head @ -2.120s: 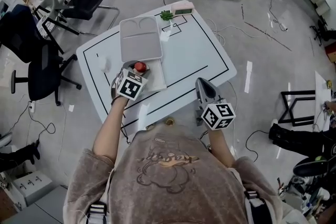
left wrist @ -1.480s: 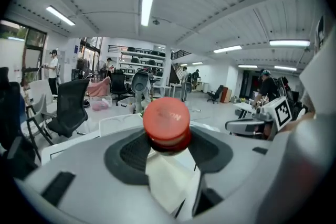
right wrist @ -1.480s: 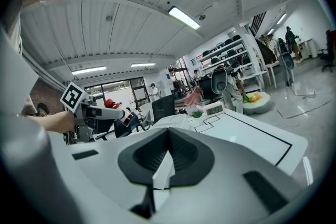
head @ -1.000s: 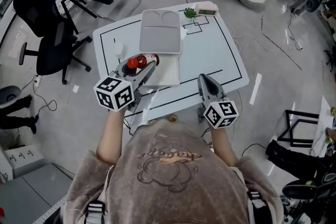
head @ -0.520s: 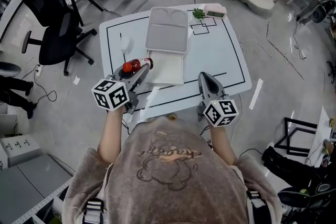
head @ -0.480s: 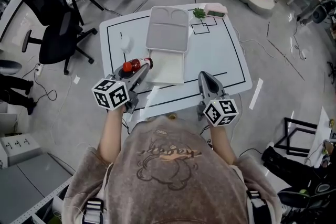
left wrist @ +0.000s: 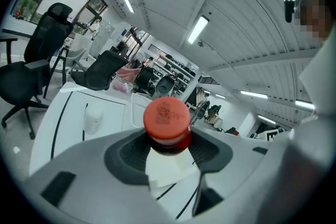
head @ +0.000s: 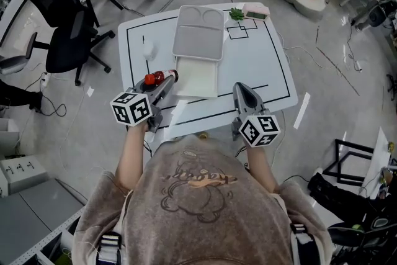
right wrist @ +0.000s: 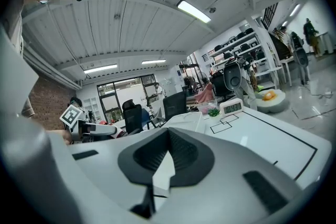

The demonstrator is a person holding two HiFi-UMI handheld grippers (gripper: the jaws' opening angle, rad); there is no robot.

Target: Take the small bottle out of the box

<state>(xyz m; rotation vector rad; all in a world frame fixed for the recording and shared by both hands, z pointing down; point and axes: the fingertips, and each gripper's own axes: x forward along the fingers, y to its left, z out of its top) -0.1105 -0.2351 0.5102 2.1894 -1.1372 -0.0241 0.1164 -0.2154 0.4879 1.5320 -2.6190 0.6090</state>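
A small bottle [head: 159,77] with a red cap lies sideways in my left gripper [head: 164,80], whose jaws are shut on it just left of the white box [head: 197,79]. In the left gripper view the red cap [left wrist: 166,117] fills the gap between the jaws, above the white table. The box stands open with its grey lid [head: 198,40] folded back; its inside looks bare. My right gripper [head: 241,89] hovers over the table's front edge to the right of the box, with its jaws together [right wrist: 167,135] and nothing in them.
The white table [head: 260,65] has black lines marked on it. A small white object [head: 147,49] sits at its left, a green plant [head: 236,13] and a pink clock [head: 255,10] at the far edge. Black office chairs [head: 62,40] stand left.
My left gripper has carried the bottle from over the box's left edge out to the left and nearer to me. The right gripper has stayed put.
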